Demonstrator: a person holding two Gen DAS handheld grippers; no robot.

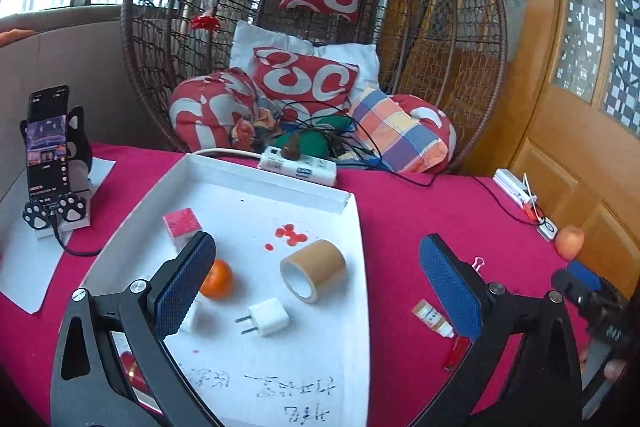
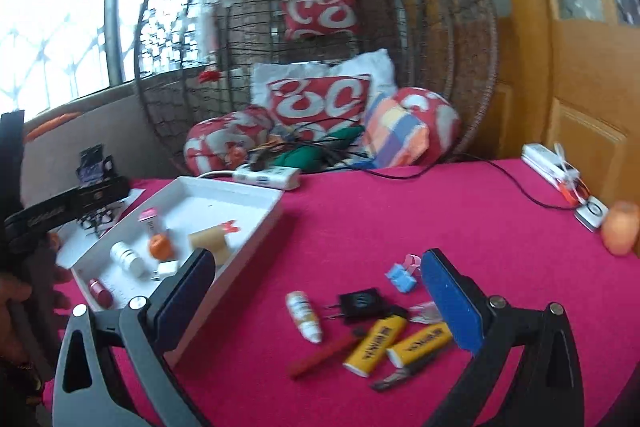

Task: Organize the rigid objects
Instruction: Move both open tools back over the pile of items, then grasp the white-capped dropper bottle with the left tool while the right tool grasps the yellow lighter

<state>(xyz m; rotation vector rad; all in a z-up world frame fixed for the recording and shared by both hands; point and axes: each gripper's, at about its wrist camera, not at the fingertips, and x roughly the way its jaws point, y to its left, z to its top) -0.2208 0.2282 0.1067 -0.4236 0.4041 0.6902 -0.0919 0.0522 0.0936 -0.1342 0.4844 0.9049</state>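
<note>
A white tray (image 1: 352,227) on the red cloth holds a tape roll (image 1: 314,269), a white plug adapter (image 1: 268,317), an orange (image 1: 218,279) and a red-topped box (image 1: 182,223). My left gripper (image 1: 316,283) is open and empty above the tray. My right gripper (image 2: 316,291) is open and empty above loose items on the cloth: a small white bottle (image 2: 304,315), a black adapter (image 2: 360,303), two yellow lighters (image 2: 376,345), a red stick (image 2: 324,353) and a blue clip (image 2: 402,279). The tray shows at left in the right wrist view (image 2: 276,211).
A phone on a cat-paw stand (image 1: 50,163) stands left of the tray. A power strip (image 1: 298,165) with cables lies behind it. A peach (image 2: 620,227) and a white device (image 2: 550,159) sit at the right edge. A wicker chair with cushions (image 1: 306,79) is behind.
</note>
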